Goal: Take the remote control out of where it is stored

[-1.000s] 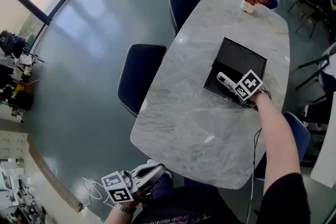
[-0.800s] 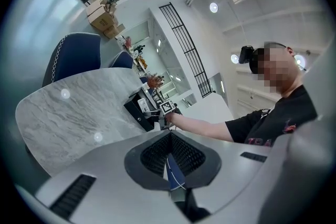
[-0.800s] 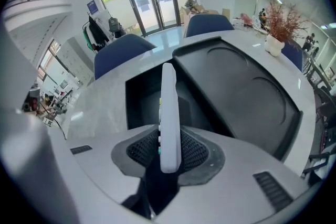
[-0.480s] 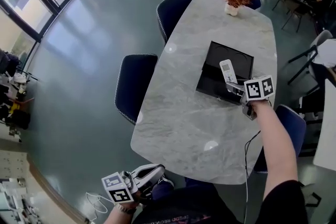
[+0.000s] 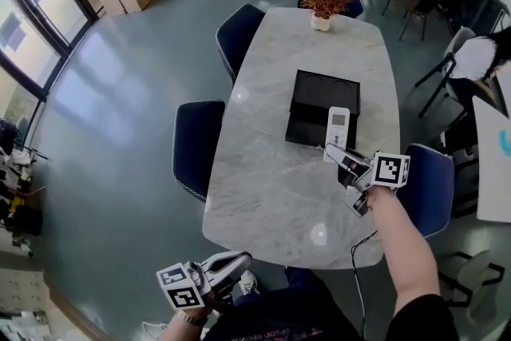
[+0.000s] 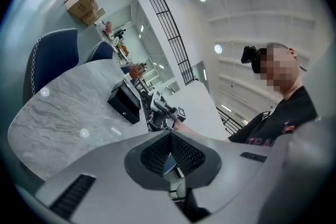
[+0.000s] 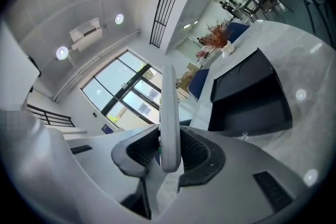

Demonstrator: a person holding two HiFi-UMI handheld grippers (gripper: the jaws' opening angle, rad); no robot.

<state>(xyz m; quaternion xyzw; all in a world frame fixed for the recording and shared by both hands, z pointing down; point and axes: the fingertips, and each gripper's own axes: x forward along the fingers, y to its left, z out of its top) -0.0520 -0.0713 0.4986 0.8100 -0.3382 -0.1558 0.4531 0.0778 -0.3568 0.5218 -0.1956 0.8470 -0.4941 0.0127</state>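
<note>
Clamped in the right gripper [image 5: 336,152], the slim white remote control [image 5: 338,124] has been drawn clear of the black box [image 5: 323,88]; removal is judged complete. The left gripper [image 5: 229,265] is closed, empty.

Marble table [image 5: 271,196] carries black box [image 5: 319,92] and plant [image 5: 323,0].

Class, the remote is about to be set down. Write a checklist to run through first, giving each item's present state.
1. Remote clamped in right gripper: ok.
2. Remote out of the box: ok.
3. Bare table near the box for a set-down: ok.
4. Left gripper shut, empty and off the table: ok.
5. Anything left inside the box: cannot tell, its inside is dark.
</note>
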